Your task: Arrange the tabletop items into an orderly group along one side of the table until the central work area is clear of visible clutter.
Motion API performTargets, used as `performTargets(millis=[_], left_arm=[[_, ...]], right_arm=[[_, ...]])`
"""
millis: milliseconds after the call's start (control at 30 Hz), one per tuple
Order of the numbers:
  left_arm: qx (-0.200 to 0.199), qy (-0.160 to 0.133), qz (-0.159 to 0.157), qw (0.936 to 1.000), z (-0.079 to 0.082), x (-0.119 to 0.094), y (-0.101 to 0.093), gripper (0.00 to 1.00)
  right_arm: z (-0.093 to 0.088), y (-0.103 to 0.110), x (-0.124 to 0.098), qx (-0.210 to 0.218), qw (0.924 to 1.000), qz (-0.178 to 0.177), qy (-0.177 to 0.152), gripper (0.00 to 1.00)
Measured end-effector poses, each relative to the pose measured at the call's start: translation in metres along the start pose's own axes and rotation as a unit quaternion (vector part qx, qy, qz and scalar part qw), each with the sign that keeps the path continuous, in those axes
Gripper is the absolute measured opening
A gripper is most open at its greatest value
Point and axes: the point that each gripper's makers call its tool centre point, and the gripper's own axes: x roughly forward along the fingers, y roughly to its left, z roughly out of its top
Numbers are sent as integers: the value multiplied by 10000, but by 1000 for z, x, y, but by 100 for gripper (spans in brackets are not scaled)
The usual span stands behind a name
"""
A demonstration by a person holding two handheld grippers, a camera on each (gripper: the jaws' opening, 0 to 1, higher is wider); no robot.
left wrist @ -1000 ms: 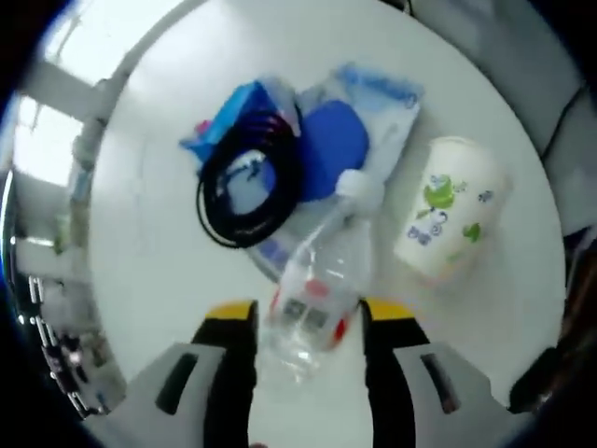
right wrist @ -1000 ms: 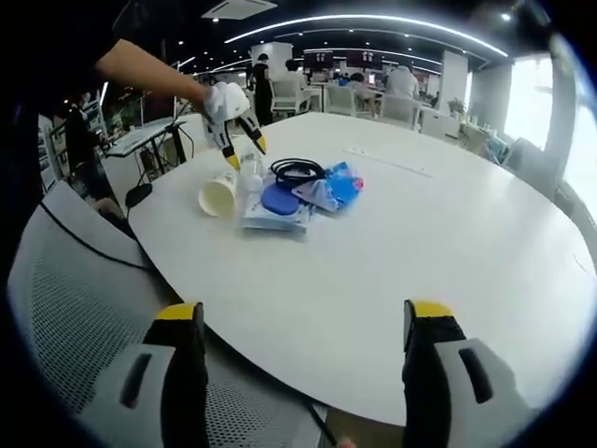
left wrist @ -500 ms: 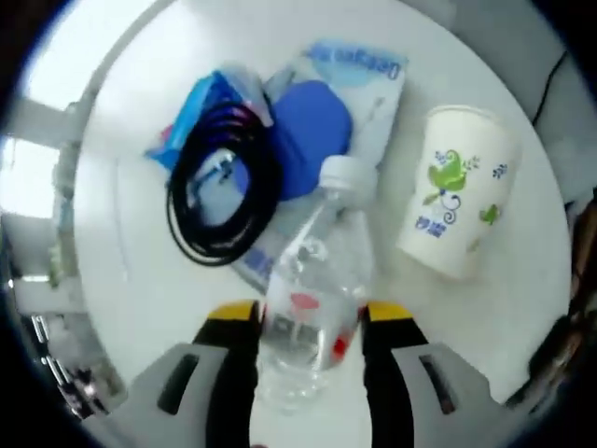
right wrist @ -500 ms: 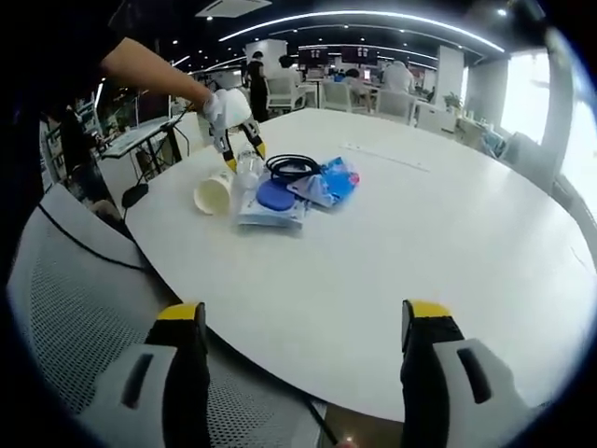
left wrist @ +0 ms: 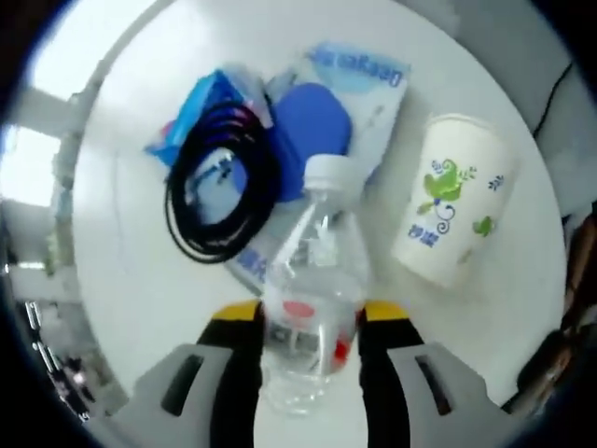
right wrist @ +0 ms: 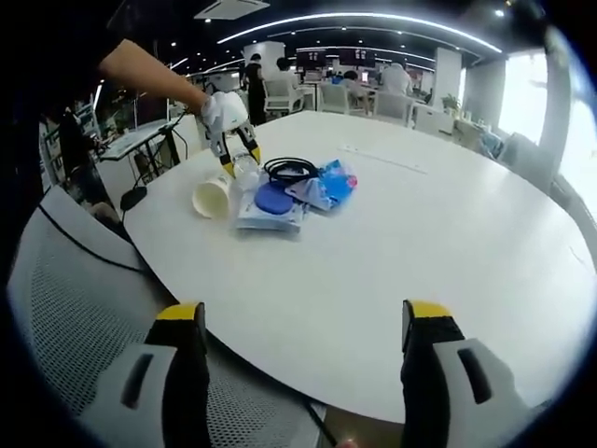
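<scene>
You are holding your right tongs wide apart over the near edge of the white table. Across it, your left tongs are reaching down at the clear bottle, beside the tipped paper cup, blue pouch and black cable.

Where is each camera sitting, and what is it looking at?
Left gripper view: rides the left gripper, looking down on the white table; its yellow-tipped jaws stand either side of a clear bottle, beside a paper cup and black cable.
Right gripper view: rides the right gripper, held open by the table edge, looking across; the person's arm shows.
Shared: bottle, cup, cable, left gripper, table.
</scene>
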Motion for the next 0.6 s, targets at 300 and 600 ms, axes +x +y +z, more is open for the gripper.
performTargets(millis=[300, 600], left_arm=[[-461, -355, 231, 9980, 9, -20, 0, 35], [-1003, -687, 562, 9910, 6, -49, 8, 35]], right_arm=[[1, 1, 0, -76, 10000, 18, 9, 85], [0, 3, 0, -157, 9999, 54, 24, 85]])
